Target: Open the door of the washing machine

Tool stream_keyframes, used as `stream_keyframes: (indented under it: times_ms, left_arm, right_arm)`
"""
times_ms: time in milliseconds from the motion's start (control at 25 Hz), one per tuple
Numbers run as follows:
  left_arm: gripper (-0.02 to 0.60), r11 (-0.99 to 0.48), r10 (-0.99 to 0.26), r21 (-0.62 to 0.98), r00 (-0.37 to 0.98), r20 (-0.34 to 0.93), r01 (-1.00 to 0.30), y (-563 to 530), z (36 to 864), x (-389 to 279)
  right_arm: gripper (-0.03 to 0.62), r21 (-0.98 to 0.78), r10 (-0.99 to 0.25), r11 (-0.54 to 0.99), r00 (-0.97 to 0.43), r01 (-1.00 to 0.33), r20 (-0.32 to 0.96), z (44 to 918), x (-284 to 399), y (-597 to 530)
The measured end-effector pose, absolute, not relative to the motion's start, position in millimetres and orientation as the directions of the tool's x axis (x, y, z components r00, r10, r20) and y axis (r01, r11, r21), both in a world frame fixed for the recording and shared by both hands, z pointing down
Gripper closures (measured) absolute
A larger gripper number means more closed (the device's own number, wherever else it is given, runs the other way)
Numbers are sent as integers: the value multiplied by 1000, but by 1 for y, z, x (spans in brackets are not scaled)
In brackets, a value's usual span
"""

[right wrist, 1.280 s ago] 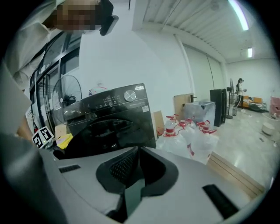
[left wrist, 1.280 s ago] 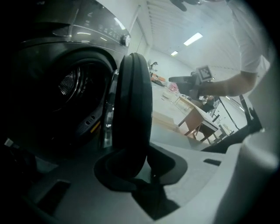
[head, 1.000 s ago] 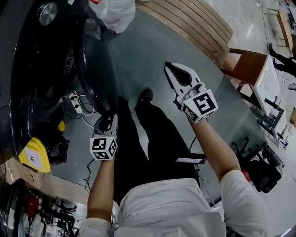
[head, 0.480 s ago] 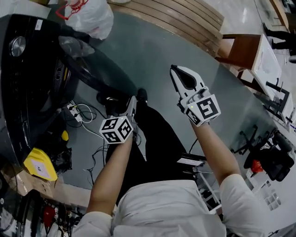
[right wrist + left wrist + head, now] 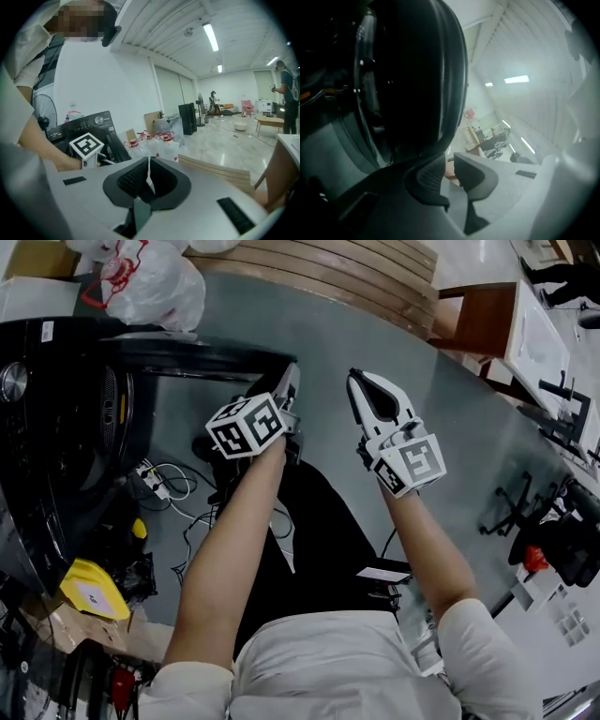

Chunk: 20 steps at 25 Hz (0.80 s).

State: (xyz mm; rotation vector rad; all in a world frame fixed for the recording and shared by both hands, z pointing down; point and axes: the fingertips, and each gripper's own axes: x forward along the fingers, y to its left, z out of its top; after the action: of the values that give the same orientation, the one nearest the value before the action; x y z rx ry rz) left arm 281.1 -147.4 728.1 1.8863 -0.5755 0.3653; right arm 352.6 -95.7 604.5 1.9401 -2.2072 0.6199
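The black washing machine (image 5: 56,427) stands off to the left of both tools, its door (image 5: 187,358) swung wide, so the task looks done. The door's free edge lies just left of the left tool (image 5: 289,382), whose jaws have just been closing and stand slightly apart with nothing between them. The right tool (image 5: 361,388), jaws together and empty, seems unneeded and waits alongside.

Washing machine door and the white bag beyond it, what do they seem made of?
Washing machine door: likely glossy black plastic, perhaps with dark glass; it shines smoothly. White bag: thin, crinkled, translucent plastic film; folds catch the light.
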Motion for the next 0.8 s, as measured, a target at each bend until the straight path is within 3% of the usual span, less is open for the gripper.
stream_keyframes:
  times_ms: [80, 200, 400, 800]
  left_arm:
    - [495, -361, -154, 811, 887, 435, -461, -157, 717, 308]
    - [493, -456, -87, 820, 934, 347, -347, -160, 696, 320]
    - [546, -537, -168, 798, 962, 216, -273, -165, 663, 268]
    - [566, -681, -508, 503, 838, 197, -531, -192, 520, 74]
  right_arm:
    - [559, -217, -916, 88, -164, -972, 365, 605, 355, -97]
    - [559, -216, -916, 114, -187, -970, 355, 605, 352, -103]
    - [560, -229, -913, 176, -246, -957, 325, 601, 339, -123]
    - [560, -206, -870, 427, -462, -881, 174, 490, 255, -149]
